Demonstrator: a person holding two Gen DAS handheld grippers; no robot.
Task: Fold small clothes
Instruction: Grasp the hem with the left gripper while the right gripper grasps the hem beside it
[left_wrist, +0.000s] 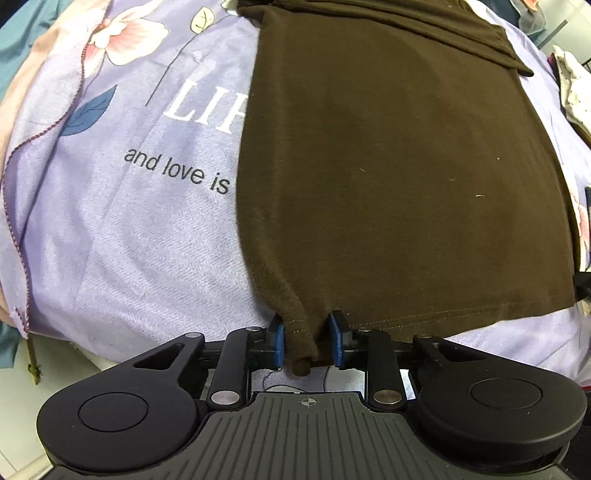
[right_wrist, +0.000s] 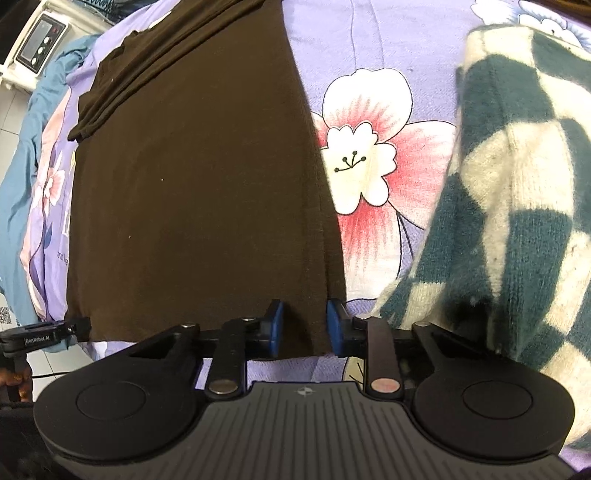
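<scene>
**Both grippers at the hem corners of a brown T-shirt**

A dark brown T-shirt (left_wrist: 388, 166) lies flat on a lilac bedsheet (left_wrist: 129, 240) printed with pink flowers and lettering, its far end folded over in layers. The left gripper (left_wrist: 307, 341) straddles the near left corner of the hem: the cloth bunches between the blue pads (left_wrist: 277, 341), which stand just beside it with a slight gap on the right, so a firm pinch cannot be told. The right gripper (right_wrist: 304, 332) straddles the near right corner of the hem, its jaws narrow, the pads close against the fabric edge; whether they press cannot be told. A green and cream checkered knit garment (right_wrist: 517, 184) lies just right of the T-shirt, on the sheet.
</scene>
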